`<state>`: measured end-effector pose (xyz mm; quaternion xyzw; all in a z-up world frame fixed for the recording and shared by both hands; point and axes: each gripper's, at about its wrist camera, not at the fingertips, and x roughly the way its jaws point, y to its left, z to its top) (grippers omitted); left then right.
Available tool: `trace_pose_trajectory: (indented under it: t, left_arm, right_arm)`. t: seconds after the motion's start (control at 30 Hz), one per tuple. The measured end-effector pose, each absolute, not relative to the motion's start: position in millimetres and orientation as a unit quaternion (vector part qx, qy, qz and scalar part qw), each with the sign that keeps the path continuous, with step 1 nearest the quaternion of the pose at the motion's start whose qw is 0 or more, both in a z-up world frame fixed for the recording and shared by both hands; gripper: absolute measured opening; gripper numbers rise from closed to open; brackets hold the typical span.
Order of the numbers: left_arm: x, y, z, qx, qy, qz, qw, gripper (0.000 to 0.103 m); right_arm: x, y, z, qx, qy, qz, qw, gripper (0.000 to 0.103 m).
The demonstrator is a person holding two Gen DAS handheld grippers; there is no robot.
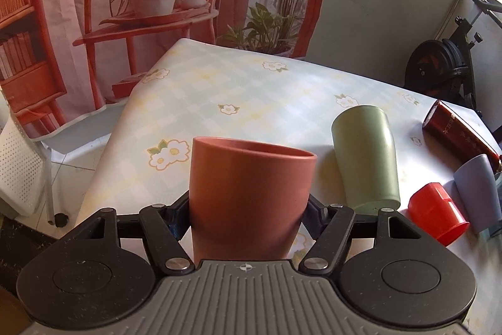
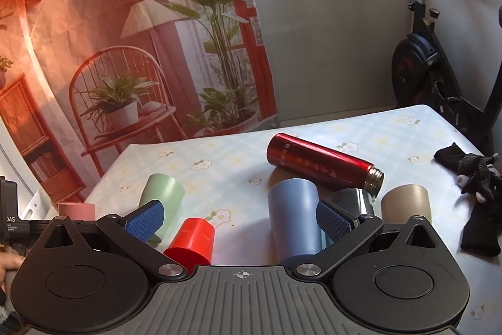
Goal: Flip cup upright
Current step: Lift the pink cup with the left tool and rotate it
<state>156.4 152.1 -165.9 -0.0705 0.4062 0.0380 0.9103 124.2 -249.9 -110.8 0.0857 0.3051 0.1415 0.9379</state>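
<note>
My left gripper (image 1: pixel 246 209) is shut on a pink-brown cup (image 1: pixel 248 193), held upright with its mouth up; the same cup shows as a pink cup (image 2: pixel 77 211) at the left of the right wrist view. A green cup (image 1: pixel 365 156) stands upside down on the table, also in the right wrist view (image 2: pixel 161 193). A small red cup (image 2: pixel 191 240) and a blue-grey cup (image 2: pixel 295 218) stand upside down in front of my right gripper (image 2: pixel 240 222), which is open and empty. A tan cup (image 2: pixel 404 203) is inverted at right.
A red metal flask (image 2: pixel 323 165) lies on its side behind the blue-grey cup, next to a dark metal cup (image 2: pixel 357 200). Black gloves (image 2: pixel 477 178) lie at the table's right edge. The flowered tablecloth (image 1: pixel 251 90) covers the table. An exercise bike (image 2: pixel 433 65) stands beyond.
</note>
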Motion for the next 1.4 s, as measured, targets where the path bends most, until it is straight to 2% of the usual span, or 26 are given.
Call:
trace_pose_trajectory:
  t: [0.47, 0.67, 1.0, 1.23, 1.4]
  left_arm:
    - [118.7, 140.3, -137.7, -0.081, 0.413, 0.026, 0.907, 0.071]
    - [85.6, 97.5, -121.0, -0.054, 0.437, -0.034, 0.897, 0.072]
    - [102.0, 6.5, -167.7, -0.115, 0.514, -0.138, 0.839, 0.071]
    - [130.9, -32.6, -202.7, -0.170, 0.536, -0.142, 0.814, 0.071]
    - [141.5, -56.4, -211.0, -0.164, 0.540, -0.144, 0.813, 0.071]
  right_arm:
    - [106.5, -269.4, -100.5, 0.106, 0.288, 0.144, 0.941, 0.103]
    - [103.1, -279.9, -102.8, 0.117, 0.289, 0.138, 0.940, 0.103]
    - [94.8, -302.1, -105.6, 0.117, 0.291, 0.118, 0.942, 0.103]
    - [91.5, -322.0, -109.0, 0.110, 0.290, 0.096, 0.946, 0.103]
    - [90.8, -331.5, -114.9, 0.114, 0.296, 0.086, 0.944, 0.103]
